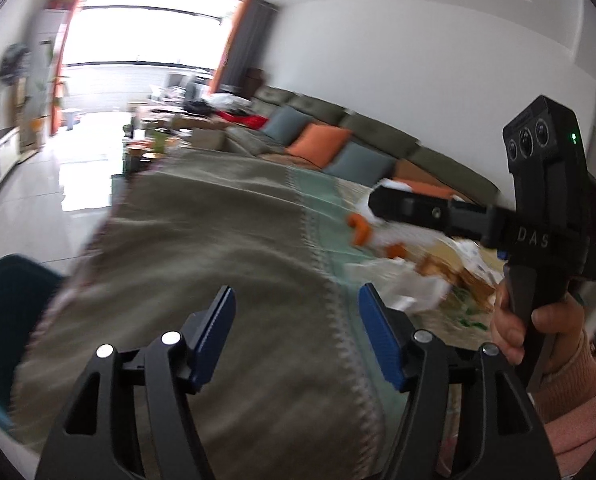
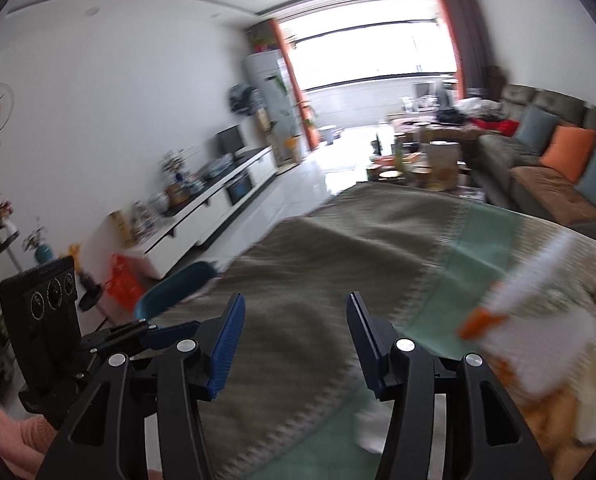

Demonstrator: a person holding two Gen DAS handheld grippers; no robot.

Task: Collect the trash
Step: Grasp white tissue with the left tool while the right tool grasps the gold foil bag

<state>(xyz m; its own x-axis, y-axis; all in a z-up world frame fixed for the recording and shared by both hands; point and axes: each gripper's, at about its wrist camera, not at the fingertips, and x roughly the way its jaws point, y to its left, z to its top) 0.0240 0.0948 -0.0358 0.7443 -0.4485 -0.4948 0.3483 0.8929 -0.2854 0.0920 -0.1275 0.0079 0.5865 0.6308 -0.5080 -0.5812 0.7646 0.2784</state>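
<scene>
Two hand-held grippers in view, one per hand. Left hand-held gripper (image 1: 296, 320): jaws apart, nothing between the two blue pads (image 1: 214, 334), only the cloth below. Right hand-held gripper (image 2: 294, 332): jaws apart too, gap bare.

In the left wrist view the right tool shows from the side at frame right, black body, held by one hand (image 1: 538, 332) in a pink sleeve (image 1: 574, 396). It hangs above the trash.

Table (image 1: 202, 240) covered by a cloth in grey-beige with one green band (image 2: 470, 248) and a zigzag seam.

Trash (image 1: 426, 268): one loose heap on the cloth, right of the green band, to the right of both grippers. White paper or plastic, orange bits, tan wrappers; blurred, pieces cannot be counted. In the right wrist view a white-and-orange piece (image 2: 538, 300) sits right of the jaws, apart from them.

One teal chair (image 1: 6, 320) at the table's left edge.

Sofa (image 1: 378, 136) along the far wall: four cushions in the left wrist view, two blue-grey and two orange. One low white cabinet (image 2: 218, 208) on the opposite wall. One big window (image 1: 146, 36) at the far end, orange curtains on both sides.
</scene>
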